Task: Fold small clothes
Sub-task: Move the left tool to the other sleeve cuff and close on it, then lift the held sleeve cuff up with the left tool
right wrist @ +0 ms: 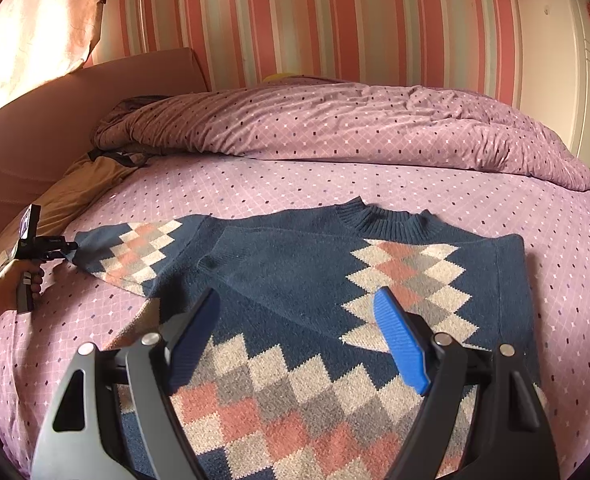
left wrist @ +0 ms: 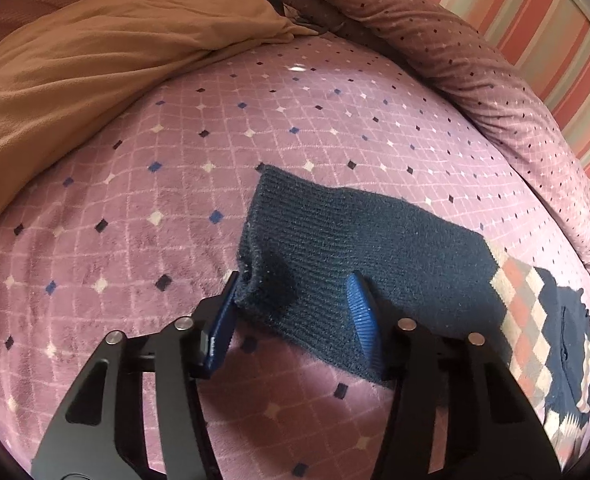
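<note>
A navy sweater [right wrist: 287, 276] with pink, grey and cream diamonds lies flat on the purple bed [right wrist: 215, 188], collar at the far side. Its left sleeve stretches out to the left; the ribbed navy cuff [left wrist: 315, 248] fills the left wrist view. My left gripper [left wrist: 295, 280] is open, its blue pads either side of the cuff's near corner, the left pad touching the cuff edge. It also shows in the right wrist view [right wrist: 61, 246], at the sleeve end. My right gripper [right wrist: 299, 304] is open and empty, hovering over the sweater's lower body.
A rumpled purple duvet [right wrist: 375, 128] lies along the far side of the bed. A tan blanket [left wrist: 95, 60] is bunched at the left by the pink headboard [right wrist: 75, 92]. A striped wall [right wrist: 335, 20] stands behind.
</note>
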`<state>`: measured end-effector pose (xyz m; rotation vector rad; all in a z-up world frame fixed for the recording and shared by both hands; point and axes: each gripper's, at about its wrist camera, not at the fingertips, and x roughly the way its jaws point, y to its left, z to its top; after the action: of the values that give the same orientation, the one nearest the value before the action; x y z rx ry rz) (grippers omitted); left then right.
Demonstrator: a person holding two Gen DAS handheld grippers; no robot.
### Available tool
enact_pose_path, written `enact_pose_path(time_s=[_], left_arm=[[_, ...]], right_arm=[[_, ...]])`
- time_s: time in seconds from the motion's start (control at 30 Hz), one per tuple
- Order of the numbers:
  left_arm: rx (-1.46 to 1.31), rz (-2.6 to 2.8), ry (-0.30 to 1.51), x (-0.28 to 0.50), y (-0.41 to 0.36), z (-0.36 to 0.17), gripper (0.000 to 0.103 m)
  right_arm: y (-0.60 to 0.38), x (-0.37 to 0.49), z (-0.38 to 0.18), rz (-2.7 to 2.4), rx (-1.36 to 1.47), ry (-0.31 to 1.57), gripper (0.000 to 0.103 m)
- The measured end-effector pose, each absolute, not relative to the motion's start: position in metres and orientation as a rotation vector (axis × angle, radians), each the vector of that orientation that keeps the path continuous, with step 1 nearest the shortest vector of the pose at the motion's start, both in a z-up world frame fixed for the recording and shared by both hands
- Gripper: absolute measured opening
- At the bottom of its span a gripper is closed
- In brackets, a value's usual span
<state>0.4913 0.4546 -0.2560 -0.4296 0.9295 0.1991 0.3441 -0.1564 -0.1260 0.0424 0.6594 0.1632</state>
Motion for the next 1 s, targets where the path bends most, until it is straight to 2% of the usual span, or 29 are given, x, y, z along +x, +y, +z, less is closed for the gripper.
enact_pose_path(time_s=[0.07,0.13,0.2,0.4,1.0], left_arm=[[-0.424,0.213,0.928,0.492,0.454,-0.256,0.04],[-0.411,0.23,0.93,0.492,0.454,-0.255,0.021],[-0.405,0.252,0.93,0.491,0.457,-0.255,0.008],[-0.353,0.282,0.904,0.487,0.45,-0.242,0.006],[-0.161,0.216,0.816,0.487,0.353,-0.13,0.005]], right_arm=[[-0.156,0.344,-0.126,0.164,0.039,0.658,0.08],[-0.157,0.344,-0.127,0.166,0.043,0.661,0.08],[-0.158,0.344,-0.127,0.163,0.041,0.659,0.08],[-0.159,0.344,-0.128,0.164,0.041,0.66,0.08],[-0.181,0.31,-0.09,0.176,0.032,0.626,0.08]])
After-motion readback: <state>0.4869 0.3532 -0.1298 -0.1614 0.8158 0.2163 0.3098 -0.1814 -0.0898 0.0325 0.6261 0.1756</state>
